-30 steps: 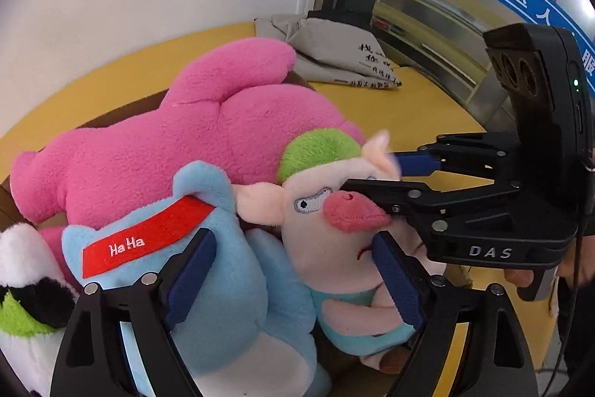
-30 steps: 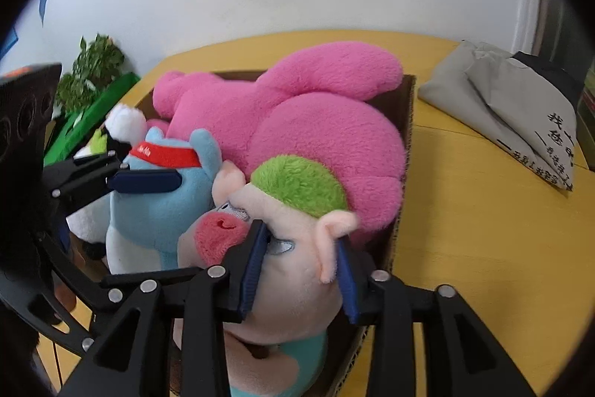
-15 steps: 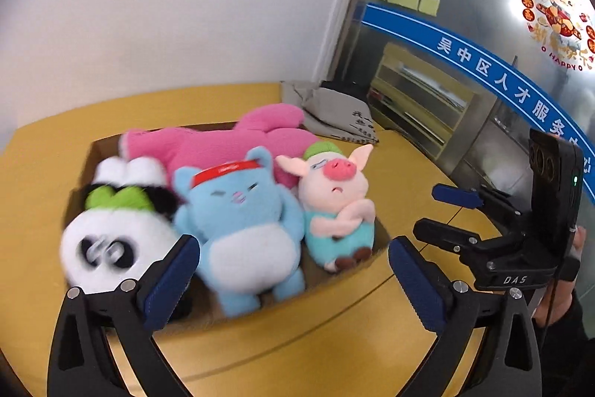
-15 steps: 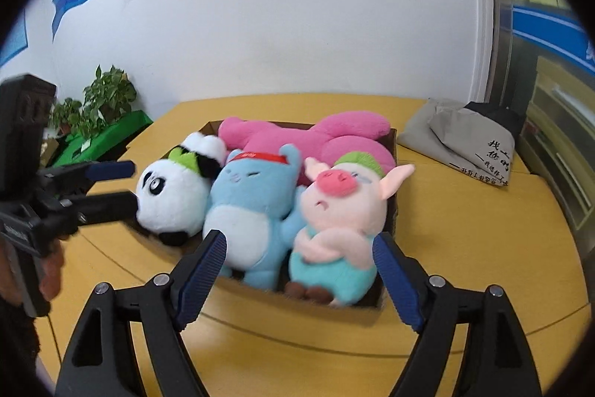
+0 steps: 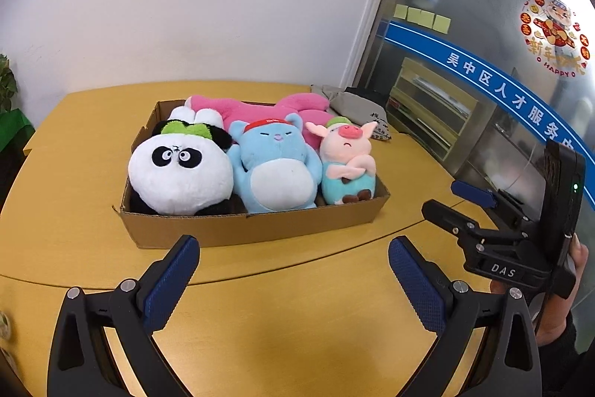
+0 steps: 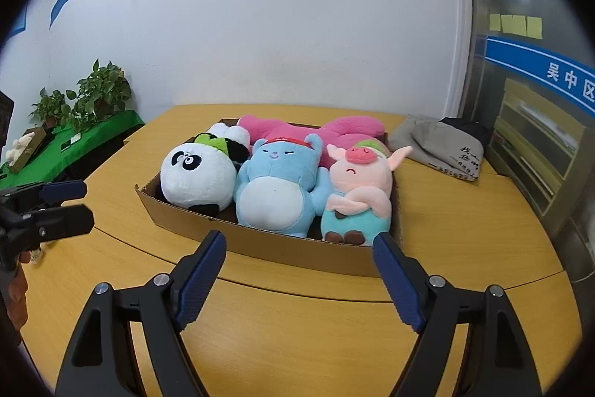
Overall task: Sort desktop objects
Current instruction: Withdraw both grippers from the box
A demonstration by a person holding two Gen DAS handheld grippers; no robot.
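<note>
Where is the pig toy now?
In both views the pig toy sits at the right end of the cardboard box, beside the blue plush.

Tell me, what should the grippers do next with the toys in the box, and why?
Probably just ease both grippers a little further back. The panda, blue toy and pig already sit in the cardboard box, and the left gripper and right gripper are open and empty.

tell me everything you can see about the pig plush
The pig plush looks soft: pale pink head, darker pink snout, green cap, teal body, brown feet, arms crossed on its chest. It sits upright at the right end of the cardboard box, pressed against the blue plush, with the pink plush behind.
</note>
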